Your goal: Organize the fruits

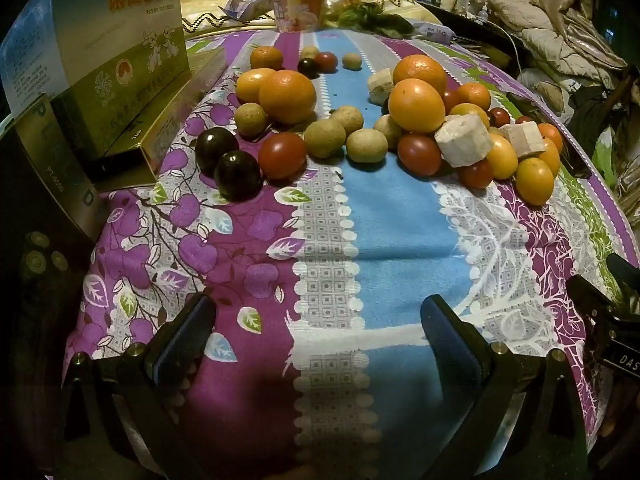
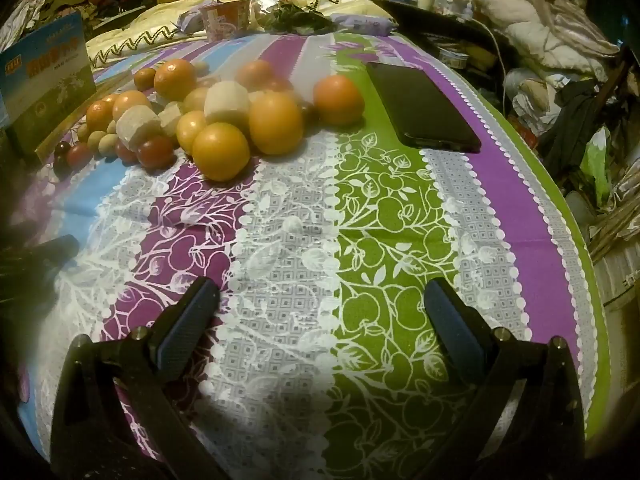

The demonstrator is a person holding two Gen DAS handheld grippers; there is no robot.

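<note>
Mixed fruit lies loose on a patterned cloth [image 1: 392, 224]. In the left wrist view I see oranges [image 1: 287, 96], [image 1: 416, 105], brown longans [image 1: 325, 138], red cherry tomatoes [image 1: 282, 155], two dark plums [image 1: 237, 175], yellow kumquats [image 1: 534, 181] and pale cut chunks [image 1: 463, 140]. The right wrist view shows the same pile at upper left, with an orange [image 2: 221, 151] nearest and another orange [image 2: 338, 94] at the pile's right edge. My left gripper [image 1: 318, 316] is open and empty, well short of the fruit. My right gripper [image 2: 320, 300] is open and empty over bare cloth.
A green and blue carton [image 1: 116, 60] stands at the left on a flat box. A black phone [image 2: 420, 108] lies right of the fruit. A pink cup [image 1: 298, 10] and wrappers sit behind. Clutter [image 2: 560, 80] lies past the cloth's right edge.
</note>
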